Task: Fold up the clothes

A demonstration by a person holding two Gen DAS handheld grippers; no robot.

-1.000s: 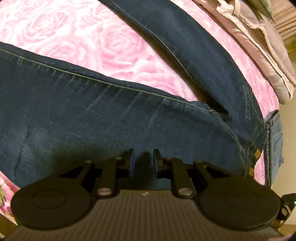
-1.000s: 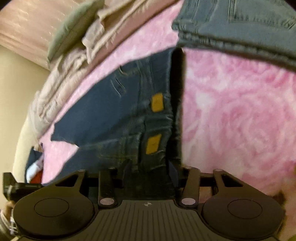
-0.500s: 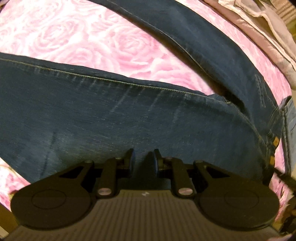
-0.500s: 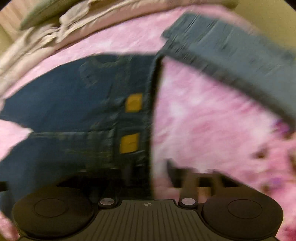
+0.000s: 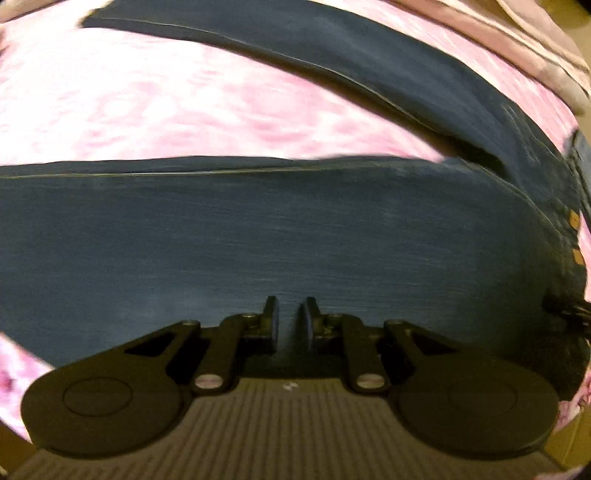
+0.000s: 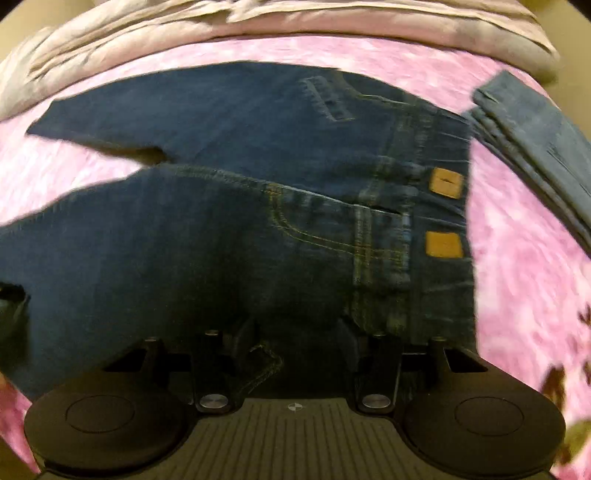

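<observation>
- Left gripper (image 5: 291, 320): jaws stand narrowly apart over the near leg of the jeans (image 5: 295, 236); whether denim is pinched in the slot cannot be told, the tips being dark against dark cloth.
- Right gripper (image 6: 295, 341): jaws stand wide; a stitched seam lies between them near the hip, with nothing visibly clamped.
- Jeans lie spread on the bed (image 5: 184, 103), legs splayed apart with pink cover showing between them, waistband (image 6: 436, 221) toward the right edge of the bed.
- Risk: a thin bite by the left jaws could take only one layer, or slip off, so the leg drags crooked when lifted.
- Risk: the right jaws closing on the thick seam alone may let the hip panel sag, and the legs would fold out of line.
- Risk: a second denim piece (image 6: 535, 140) lies just beside the waistband at the right edge; a sweep could snag it.
- Risk: a rumpled blanket (image 6: 295, 22) at the far edge crowds the far leg.
- Hidden: leg hems are cut off; both views are motion-blurred; the near edge of the bed is masked by the gripper bodies.
</observation>
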